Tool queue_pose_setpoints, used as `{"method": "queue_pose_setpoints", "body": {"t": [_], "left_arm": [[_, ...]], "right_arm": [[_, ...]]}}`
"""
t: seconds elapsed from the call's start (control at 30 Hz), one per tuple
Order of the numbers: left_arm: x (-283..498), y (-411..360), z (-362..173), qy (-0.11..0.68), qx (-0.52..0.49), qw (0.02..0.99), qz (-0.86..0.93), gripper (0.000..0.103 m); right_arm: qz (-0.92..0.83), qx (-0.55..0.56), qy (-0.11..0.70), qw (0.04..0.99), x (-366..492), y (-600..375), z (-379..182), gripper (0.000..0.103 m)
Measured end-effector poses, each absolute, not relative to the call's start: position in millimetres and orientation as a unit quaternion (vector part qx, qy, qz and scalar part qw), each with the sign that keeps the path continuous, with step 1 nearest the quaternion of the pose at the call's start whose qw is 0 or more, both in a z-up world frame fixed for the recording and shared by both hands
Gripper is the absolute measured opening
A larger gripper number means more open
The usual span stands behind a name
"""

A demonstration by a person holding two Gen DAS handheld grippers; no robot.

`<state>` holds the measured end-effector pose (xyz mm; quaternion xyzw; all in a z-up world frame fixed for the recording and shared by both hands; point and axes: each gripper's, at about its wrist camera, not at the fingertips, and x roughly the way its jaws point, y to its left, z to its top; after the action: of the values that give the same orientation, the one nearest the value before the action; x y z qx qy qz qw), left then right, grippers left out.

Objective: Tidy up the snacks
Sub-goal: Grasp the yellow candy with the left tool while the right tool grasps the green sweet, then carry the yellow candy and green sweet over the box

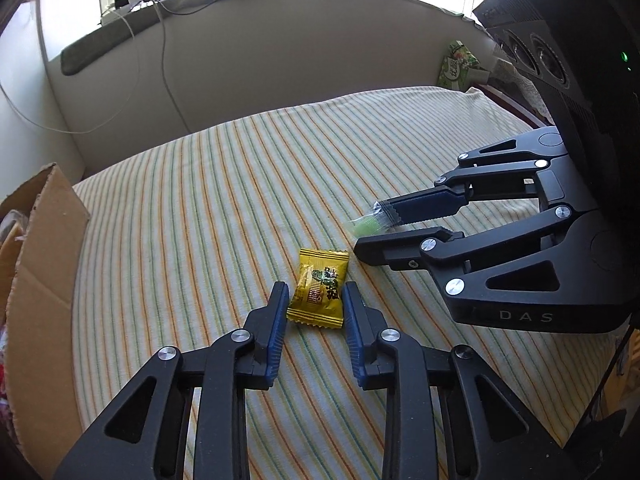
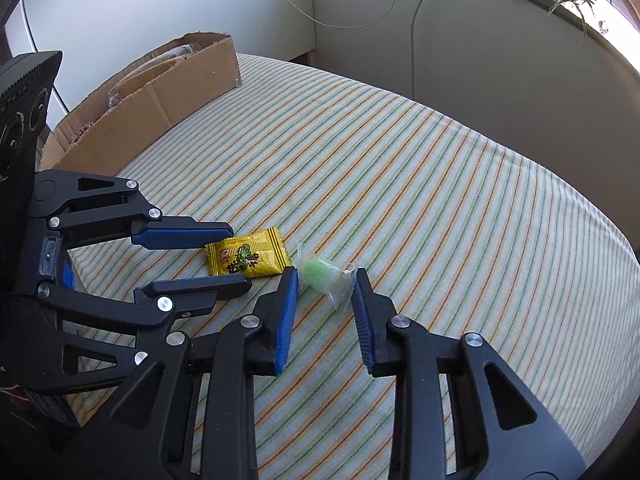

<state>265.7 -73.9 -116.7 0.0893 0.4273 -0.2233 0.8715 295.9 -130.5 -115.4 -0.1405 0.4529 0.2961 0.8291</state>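
Two loose snacks lie side by side on the striped cloth (image 1: pixel 248 184), and neither has reached the cardboard box (image 2: pixel 160 92) at the far left edge of the cloth, so the sorting is not finished. The box already holds several wrapped things (too cramped and shadowed to name), which suggests much of the job is done. The left gripper (image 1: pixel 315 308) has its blue pads drawn in against both sides of the yellow candy packet (image 1: pixel 320 289), which rests flat on the cloth; it looks pinched but not lifted. Just to the right of it, the right gripper (image 2: pixel 326 300) is closed narrow on the clear wrapper with the green sweet (image 2: pixel 320 274), catching mostly the crinkled film at the near end while the green lump sticks out beyond the fingertips; seen from the left wrist, that wrapper looks slightly raised between the fingers, though I cannot be sure it is clear of the cloth. As I judge it, what remains is to lift both pieces, carry them left to the box and drop them in; no other snacks show on the cloth in either view
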Motion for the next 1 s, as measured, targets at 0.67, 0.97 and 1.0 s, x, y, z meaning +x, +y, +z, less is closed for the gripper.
{"method": "queue_pose_setpoints", "body": {"t": [0.67, 0.97, 1.0], "left_arm": [[244.5, -15.4, -66.0, 0.353, 0.041, 0.916, -0.186, 0.025], [231.6, 24.7, -45.3, 0.318, 0.018, 0.935, -0.157, 0.025], [230.3, 28.8, -44.2, 0.315, 0.016, 0.936, -0.154, 0.025]], "right_arm": [[0.297, -0.134, 0.410, 0.852, 276.5, -109.0, -66.7, 0.027], [0.318, -0.142, 0.389, 0.853, 267.7, -69.6, -44.5, 0.027], [0.320, -0.143, 0.387, 0.853, 265.6, -65.6, -42.5, 0.027]]}}
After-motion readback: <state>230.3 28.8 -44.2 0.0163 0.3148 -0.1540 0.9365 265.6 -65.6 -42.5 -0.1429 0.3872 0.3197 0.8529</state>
